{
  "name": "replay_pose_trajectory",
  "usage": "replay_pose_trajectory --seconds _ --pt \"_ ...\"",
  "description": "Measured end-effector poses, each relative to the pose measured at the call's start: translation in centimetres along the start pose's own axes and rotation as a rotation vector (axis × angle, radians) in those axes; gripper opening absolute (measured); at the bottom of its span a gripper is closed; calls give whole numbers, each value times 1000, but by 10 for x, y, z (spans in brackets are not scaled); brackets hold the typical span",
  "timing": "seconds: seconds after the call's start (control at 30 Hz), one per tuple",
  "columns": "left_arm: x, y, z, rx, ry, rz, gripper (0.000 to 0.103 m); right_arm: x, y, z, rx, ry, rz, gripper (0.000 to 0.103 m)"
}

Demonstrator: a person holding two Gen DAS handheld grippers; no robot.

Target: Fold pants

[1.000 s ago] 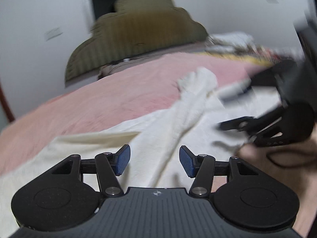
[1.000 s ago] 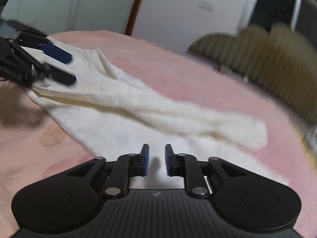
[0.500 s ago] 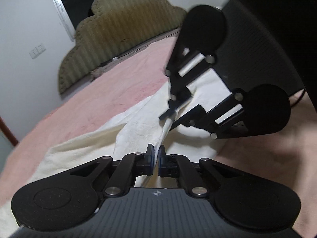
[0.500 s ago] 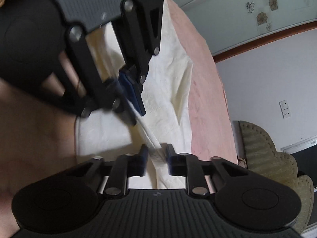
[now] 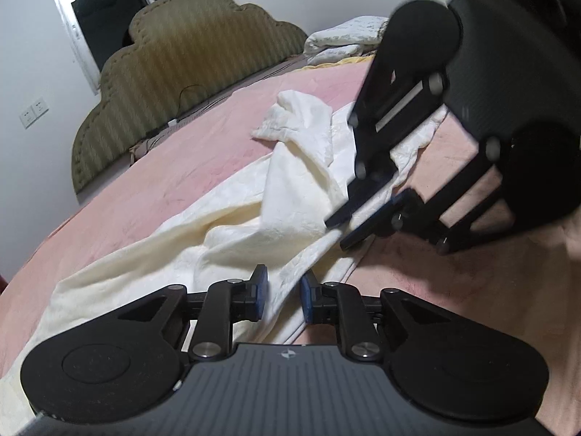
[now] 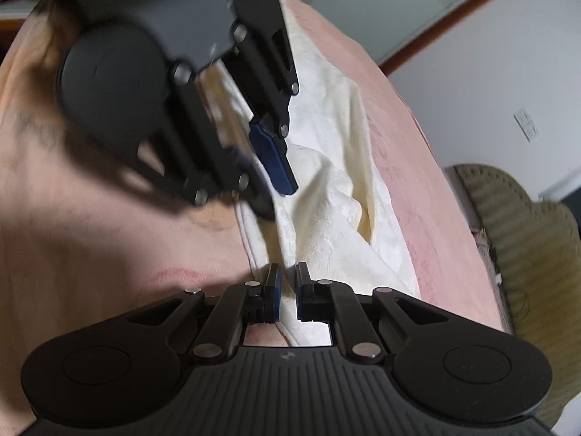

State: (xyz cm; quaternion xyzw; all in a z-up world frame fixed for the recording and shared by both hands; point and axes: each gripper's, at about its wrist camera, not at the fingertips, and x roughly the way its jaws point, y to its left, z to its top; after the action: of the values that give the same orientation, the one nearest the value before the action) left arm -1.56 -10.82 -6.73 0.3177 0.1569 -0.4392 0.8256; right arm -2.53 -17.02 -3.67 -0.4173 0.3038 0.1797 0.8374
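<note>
Cream pants (image 5: 297, 189) lie rumpled along a pink bed, one leg bunched toward the far end. My left gripper (image 5: 283, 292) is at their near edge. Its jaws are opening, and a ridge of the fabric runs loosely between the blue pads. Just ahead and to the right, my right gripper (image 5: 339, 234) pinches the same edge. In the right wrist view the right gripper (image 6: 288, 290) is shut on the pants (image 6: 326, 200), with only a thin strip of cloth in the narrow gap. The left gripper (image 6: 277, 201) hangs blurred at upper left over the fabric.
The pink blanket (image 5: 163, 167) covers the whole bed. An olive padded headboard (image 5: 189, 72) stands at the far end, with crumpled white bedding (image 5: 345, 36) to its right. A dark window and a wall socket (image 5: 34, 112) are on the wall behind.
Both grippers have come together at the pants' near edge and closed on the cloth. The left jaws have since parted a little. The right gripper rolled and stays shut.
</note>
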Motion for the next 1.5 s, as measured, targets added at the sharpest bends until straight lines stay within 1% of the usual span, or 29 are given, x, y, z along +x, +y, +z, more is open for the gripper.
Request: replay_pose_trajectory --seconds 0.03,0.1,0.13,0.17,0.2,0.27,0.33,0.4,0.43,0.5,0.53,0.6,0.67,0.7,0.73,0.8,0.87,0.93,1.0,1.07,1.1,1.17,1.2,1.23,1.27,1.3,1.33,1.4,1.5 --pt "1 1 -1 -10 -2 -9 25 -4 -7 -2 42 -11 13 12" --pt "4 6 -1 -47 -5 -40 22 -6 -33 -8 189 -27 23 16" --pt "3 8 -1 -68 -6 -61 16 -8 -45 -17 269 -35 11 23" --pt "3 10 -2 -85 -4 -77 13 -8 -58 -28 359 -39 -12 27" --pt "3 12 -2 -94 -6 -87 13 -10 -68 -41 448 -34 -47 33" --pt "3 14 -3 -103 -14 -106 13 -11 -87 -69 627 -8 -124 37" --pt "4 16 -5 -120 -19 -125 13 -12 -106 -106 842 32 -193 38" --pt "6 22 -6 -144 -24 -144 13 -9 -119 -142 1054 123 -204 39" --pt "7 24 -7 -156 -26 -154 13 -10 -123 -157 1137 146 -215 38" --pt "9 27 -8 -179 -28 -176 13 -18 -128 -165 1233 99 -244 39" --pt "10 28 -8 -189 -27 -185 13 -20 -132 -161 1236 86 -261 39" --pt "12 31 -9 -208 -26 -200 13 -17 -140 -143 1189 57 -298 39" --pt "13 33 -10 -227 -27 -213 14 -10 -154 -122 1134 34 -300 42" --pt "13 34 -10 -237 -27 -221 14 1 -164 -113 1104 24 -300 49" --pt "14 36 -11 -248 -26 -227 17 10 -169 -101 1064 13 -302 57" --pt "14 40 -12 -268 -26 -243 18 34 -178 -77 969 6 -309 60" --pt "15 43 -13 -287 -27 -260 20 65 -188 -60 896 45 -305 60" --pt "16 47 -14 -306 -26 -272 20 105 -197 -52 842 113 -289 60" --pt "17 48 -14 -314 -24 -278 21 139 -207 -53 816 203 -295 60" --pt "17 47 -13 -310 -21 -274 21 162 -216 -64 814 276 -322 60" --pt "17 47 -12 -309 -18 -270 22 163 -224 -70 850 263 -326 61" --pt "18 47 -11 -315 -9 -262 24 163 -239 -84 965 272 -307 60" --pt "19 46 -10 -319 -4 -259 24 162 -245 -92 1011 263 -287 56" --pt "19 46 -8 -322 -2 -255 26 160 -248 -99 1051 255 -276 41" --pt "20 45 -6 -325 -2 -250 27 155 -251 -106 1103 234 -264 32" --pt "20 44 -5 -324 -4 -246 28 149 -254 -113 1161 209 -259 16" --pt "20 42 -4 -319 -8 -238 28 141 -255 -120 1220 169 -255 10" --pt "19 37 -2 -301 -8 -216 28 121 -256 -138 1357 54 -239 8" --pt "16 31 3 -272 -17 -197 28 82 -252 -167 1574 -173 -216 8"
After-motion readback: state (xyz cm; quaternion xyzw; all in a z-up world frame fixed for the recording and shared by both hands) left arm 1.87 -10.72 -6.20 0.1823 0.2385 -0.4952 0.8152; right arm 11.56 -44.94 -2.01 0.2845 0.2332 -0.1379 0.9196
